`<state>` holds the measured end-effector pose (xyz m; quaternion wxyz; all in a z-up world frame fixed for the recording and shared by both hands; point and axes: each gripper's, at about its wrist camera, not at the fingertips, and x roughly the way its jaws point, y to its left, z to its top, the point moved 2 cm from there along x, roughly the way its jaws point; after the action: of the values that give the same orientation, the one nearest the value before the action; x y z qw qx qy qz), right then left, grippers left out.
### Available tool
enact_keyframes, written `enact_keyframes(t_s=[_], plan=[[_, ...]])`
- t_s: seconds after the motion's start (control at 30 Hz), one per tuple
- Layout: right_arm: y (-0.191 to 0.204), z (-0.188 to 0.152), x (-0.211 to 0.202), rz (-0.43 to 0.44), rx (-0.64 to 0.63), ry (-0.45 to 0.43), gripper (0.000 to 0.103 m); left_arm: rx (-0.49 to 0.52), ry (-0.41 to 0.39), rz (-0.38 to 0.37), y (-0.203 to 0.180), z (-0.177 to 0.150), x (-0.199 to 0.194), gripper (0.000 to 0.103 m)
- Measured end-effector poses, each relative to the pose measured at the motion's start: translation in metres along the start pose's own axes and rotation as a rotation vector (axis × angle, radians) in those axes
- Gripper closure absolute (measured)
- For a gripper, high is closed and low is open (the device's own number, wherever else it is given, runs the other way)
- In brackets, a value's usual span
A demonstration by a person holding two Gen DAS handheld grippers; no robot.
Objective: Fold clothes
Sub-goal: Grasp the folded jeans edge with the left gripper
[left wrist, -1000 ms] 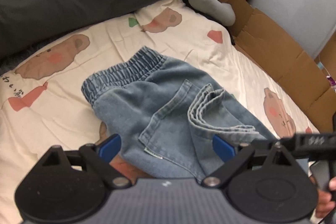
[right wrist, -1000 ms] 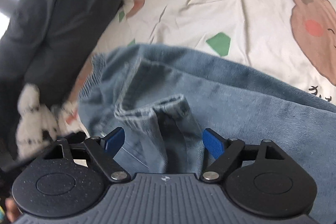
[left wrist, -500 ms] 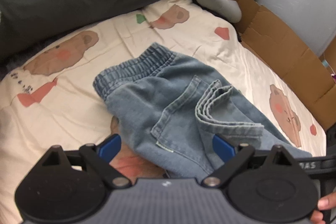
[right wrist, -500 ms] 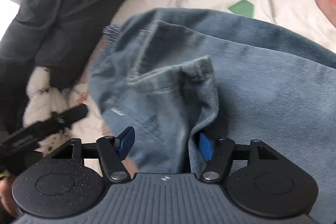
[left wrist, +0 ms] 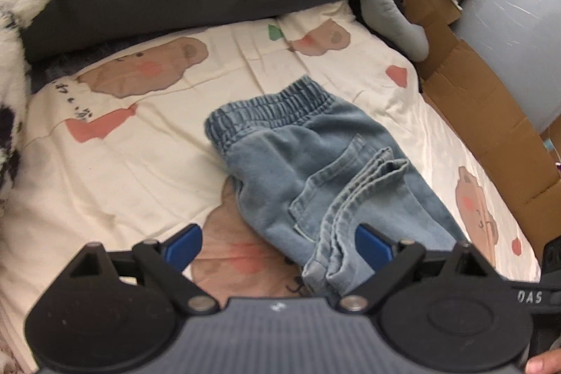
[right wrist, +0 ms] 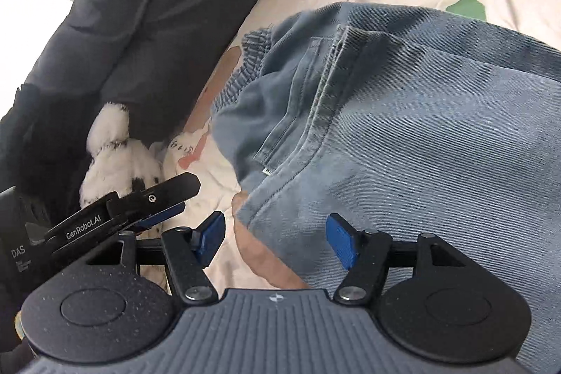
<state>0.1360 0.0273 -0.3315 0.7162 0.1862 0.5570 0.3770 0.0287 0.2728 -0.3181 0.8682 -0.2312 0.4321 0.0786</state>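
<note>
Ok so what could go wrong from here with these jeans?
The folded-back hems lie loose on top of the jeans, so they might slide apart if the cloth is dragged. Both grippers, left and right, are open and hold nothing, so a shallow pinch might catch only one layer.

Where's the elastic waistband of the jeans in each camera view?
Left wrist: elastic waistband sits above centre, at the far end of the jeans.
Right wrist: it shows left of centre, at the denim's left edge.
Shared landmark: the white fluffy toy.
</note>
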Motion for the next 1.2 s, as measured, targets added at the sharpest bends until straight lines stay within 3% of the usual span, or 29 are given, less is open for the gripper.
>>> enact_keyframes(t_s=[0.3,0.4,0.47,0.57,0.73,0.9,1.1,1.2], plan=[[-0.010,0.026,-0.011,-0.180,-0.105,-0.051,0.036,-0.011,0.018,-0.042,-0.011,-0.010,0.010,0.015],[-0.012,0.038,-0.010,-0.233,-0.145,-0.079,0.036,-0.002,0.041,-0.056,-0.018,-0.012,0.015,0.029],[-0.015,0.046,-0.008,-0.270,-0.166,-0.098,0.045,0.006,0.067,-0.066,-0.022,-0.012,0.021,0.042],[-0.016,0.061,-0.002,-0.302,-0.228,-0.083,0.055,0.011,0.085,-0.067,-0.024,-0.016,0.026,0.043],[-0.016,0.087,0.004,-0.343,-0.315,-0.091,0.058,-0.005,0.120,-0.071,-0.023,-0.023,0.033,0.041],[-0.017,0.107,0.018,-0.368,-0.411,-0.055,0.059,-0.042,0.158,-0.079,-0.019,-0.030,0.041,0.040],[-0.013,0.122,0.043,-0.347,-0.533,0.054,0.059,-0.123,0.154,-0.104,-0.012,-0.031,0.049,0.042],[-0.009,0.129,0.057,-0.327,-0.611,0.107,0.059,-0.148,0.144,-0.110,-0.013,-0.029,0.052,0.059]])
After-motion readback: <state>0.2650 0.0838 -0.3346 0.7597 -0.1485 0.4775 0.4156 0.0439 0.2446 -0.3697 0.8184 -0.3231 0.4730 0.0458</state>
